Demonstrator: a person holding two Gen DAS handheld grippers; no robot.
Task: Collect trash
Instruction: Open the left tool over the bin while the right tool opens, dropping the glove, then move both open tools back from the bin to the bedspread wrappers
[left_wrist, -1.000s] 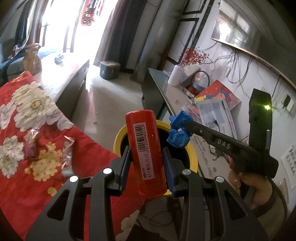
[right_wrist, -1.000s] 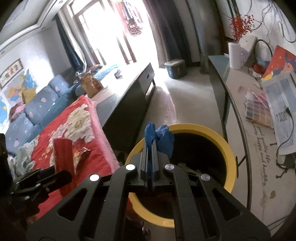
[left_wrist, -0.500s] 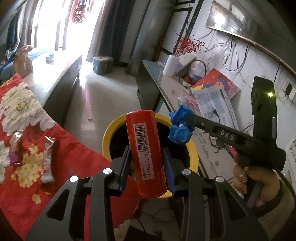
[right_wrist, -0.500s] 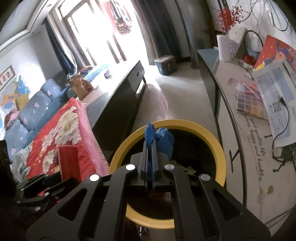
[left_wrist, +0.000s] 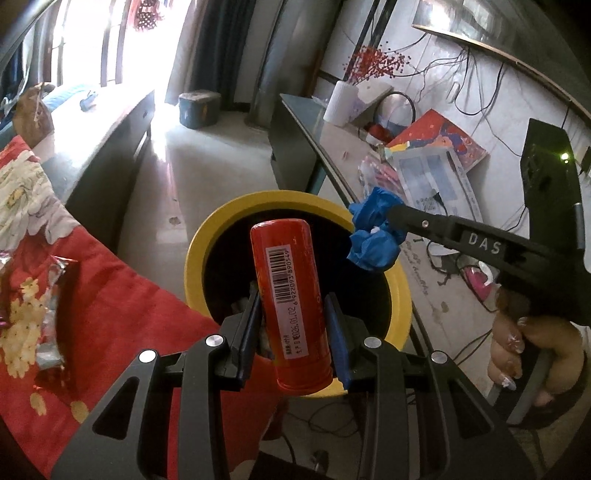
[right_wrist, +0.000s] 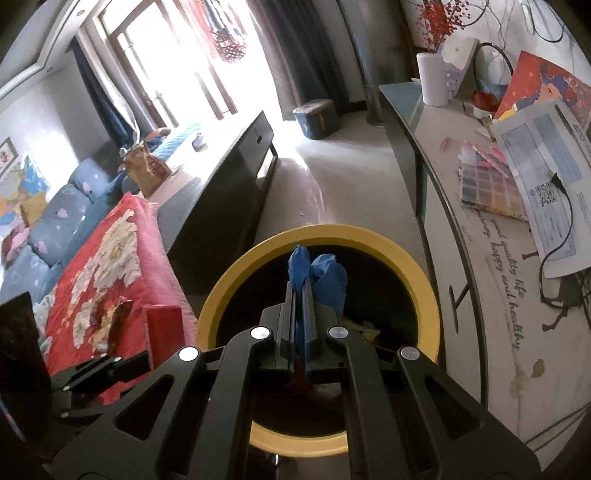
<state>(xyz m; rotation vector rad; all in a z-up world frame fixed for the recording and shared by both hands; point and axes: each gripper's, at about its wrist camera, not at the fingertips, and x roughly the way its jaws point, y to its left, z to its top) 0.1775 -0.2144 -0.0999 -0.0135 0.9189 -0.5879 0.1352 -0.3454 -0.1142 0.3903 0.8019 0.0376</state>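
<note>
My left gripper (left_wrist: 293, 314) is shut on a red cylindrical can (left_wrist: 290, 295) with a barcode label, held upright over the near side of a yellow-rimmed black bin (left_wrist: 207, 236). My right gripper (right_wrist: 298, 291) is shut on a crumpled blue wad (right_wrist: 321, 275), held above the bin (right_wrist: 229, 284) mouth. In the left wrist view the right gripper (left_wrist: 391, 218) and the blue wad (left_wrist: 373, 236) hang over the bin's far right rim. The can also shows in the right wrist view (right_wrist: 162, 332), left of the bin. Some trash lies in the bin's bottom.
A red floral cloth (left_wrist: 92, 302) with shiny wrappers (left_wrist: 48, 321) lies left of the bin. A dark low cabinet (right_wrist: 229, 173) stands behind it. A glass-topped table (right_wrist: 491, 266) with papers, a cable and a white vase is on the right. Bare floor lies beyond the bin.
Both grippers have moved forward and closer over the bin's mouth, each still holding its item. The red cloth has slid to the left in the left wrist view.
</note>
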